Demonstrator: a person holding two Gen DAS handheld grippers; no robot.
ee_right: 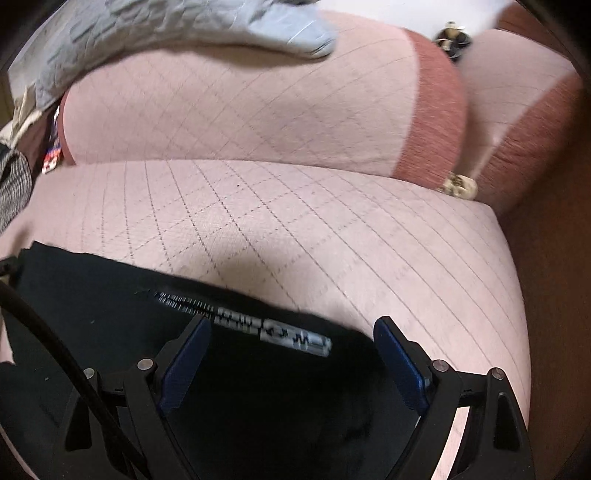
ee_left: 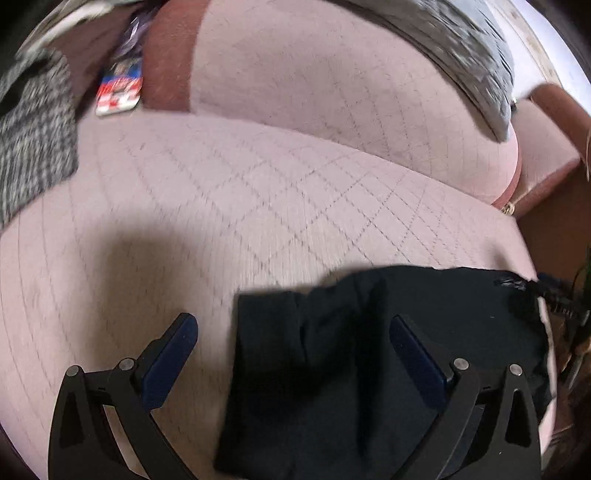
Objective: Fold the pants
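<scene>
The black pants [ee_left: 369, 354] lie on the seat of a pink quilted sofa [ee_left: 258, 192], near its front edge. Both views are blurred.

In the left wrist view the left gripper [ee_left: 293, 343] hangs over the pants with its fingers [ee_left: 173, 354] spread wide and nothing pinched between them. The left finger is over bare pink seat, just beside the pants' straight left edge; the right finger is over the black cloth. The cloth fills most of the gap between them and runs down out of the picture. Whether the fingertips touch the cloth cannot be told.

In the right wrist view the right gripper [ee_right: 291, 343] is likewise released, fingers [ee_right: 400, 362] far apart. The pants [ee_right: 110, 314] spread from the left edge of the picture to just short of the right finger. A white-patterned band [ee_right: 258, 328] on the black cloth runs slantwise between the two fingers, near their tips. The left finger is over the cloth; the right finger stands at the cloth's right edge, with pink seat beyond. A black cable [ee_right: 55, 332] crosses the pants at lower left.

A grey quilted blanket [ee_right: 166, 26] is draped over the sofa back, and a checked cloth [ee_left: 33, 140] lies at the seat's left end.
</scene>
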